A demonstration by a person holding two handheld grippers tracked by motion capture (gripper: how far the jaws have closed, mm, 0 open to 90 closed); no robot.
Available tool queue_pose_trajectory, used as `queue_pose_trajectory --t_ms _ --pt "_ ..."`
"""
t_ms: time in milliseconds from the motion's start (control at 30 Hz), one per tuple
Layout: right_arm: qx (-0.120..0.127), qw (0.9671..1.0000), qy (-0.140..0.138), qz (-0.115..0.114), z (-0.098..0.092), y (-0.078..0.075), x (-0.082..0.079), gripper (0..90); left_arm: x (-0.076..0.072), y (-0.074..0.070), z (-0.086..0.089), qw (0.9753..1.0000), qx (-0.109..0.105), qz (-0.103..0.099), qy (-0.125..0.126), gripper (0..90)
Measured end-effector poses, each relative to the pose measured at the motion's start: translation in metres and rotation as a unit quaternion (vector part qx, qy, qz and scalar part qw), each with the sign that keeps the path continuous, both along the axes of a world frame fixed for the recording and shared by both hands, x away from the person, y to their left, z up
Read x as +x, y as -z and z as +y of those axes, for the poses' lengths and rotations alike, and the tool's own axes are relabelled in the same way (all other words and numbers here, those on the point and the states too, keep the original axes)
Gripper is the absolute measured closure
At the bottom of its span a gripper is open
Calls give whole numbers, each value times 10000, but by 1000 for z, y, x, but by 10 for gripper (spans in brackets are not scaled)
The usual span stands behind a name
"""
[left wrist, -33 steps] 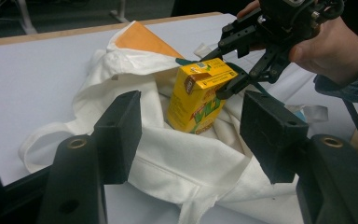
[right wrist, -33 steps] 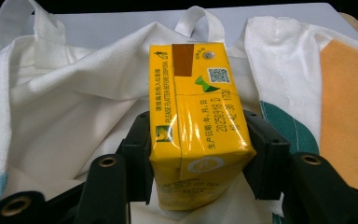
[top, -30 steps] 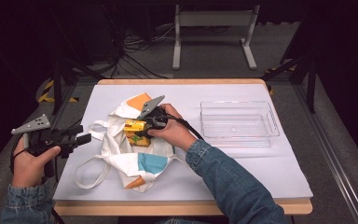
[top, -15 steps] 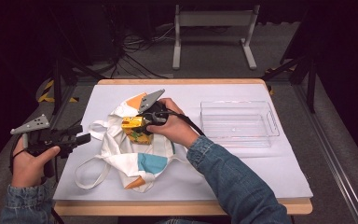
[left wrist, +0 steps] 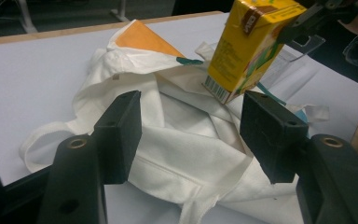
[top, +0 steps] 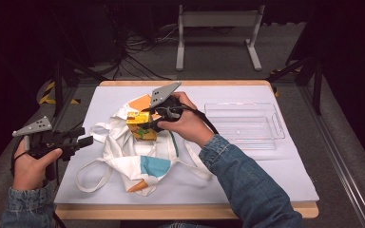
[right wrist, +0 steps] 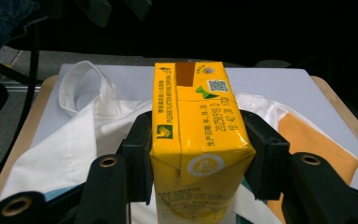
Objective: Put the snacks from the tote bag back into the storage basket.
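A yellow drink carton (top: 141,126) hangs just above a white cloth tote bag (top: 130,154) with orange and blue patches. My right gripper (top: 147,121) is shut on the carton (right wrist: 198,140), its black jaws pressing both sides. In the left gripper view the carton (left wrist: 247,46) is tilted above the crumpled bag (left wrist: 168,135). My left gripper (top: 83,141) is open at the table's left edge, pointing at the bag, with nothing between its pads (left wrist: 121,133).
A clear plastic tray (top: 271,126) sits on the white table cover (top: 266,175) at the right. The bag's looped handles (top: 92,171) trail toward the front left. A metal stand (top: 218,33) and cables lie on the floor beyond the table.
My right gripper has lifted the carton up out of the bag's opening and slightly back. The left gripper has stayed nearly still.
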State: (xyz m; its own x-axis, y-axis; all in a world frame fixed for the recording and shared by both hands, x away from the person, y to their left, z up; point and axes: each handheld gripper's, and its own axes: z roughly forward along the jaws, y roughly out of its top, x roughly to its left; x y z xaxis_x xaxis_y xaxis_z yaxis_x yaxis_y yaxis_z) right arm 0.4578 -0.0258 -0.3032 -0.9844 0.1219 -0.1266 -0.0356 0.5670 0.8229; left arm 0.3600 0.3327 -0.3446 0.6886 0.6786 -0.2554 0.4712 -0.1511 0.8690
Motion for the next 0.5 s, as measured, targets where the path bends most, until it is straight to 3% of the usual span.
queue_pose_trajectory --t_ms 500 --pt "199 9998 61 -76 -44 -27 -15 509 -1 0 0 10000 13 -16 -1 397"
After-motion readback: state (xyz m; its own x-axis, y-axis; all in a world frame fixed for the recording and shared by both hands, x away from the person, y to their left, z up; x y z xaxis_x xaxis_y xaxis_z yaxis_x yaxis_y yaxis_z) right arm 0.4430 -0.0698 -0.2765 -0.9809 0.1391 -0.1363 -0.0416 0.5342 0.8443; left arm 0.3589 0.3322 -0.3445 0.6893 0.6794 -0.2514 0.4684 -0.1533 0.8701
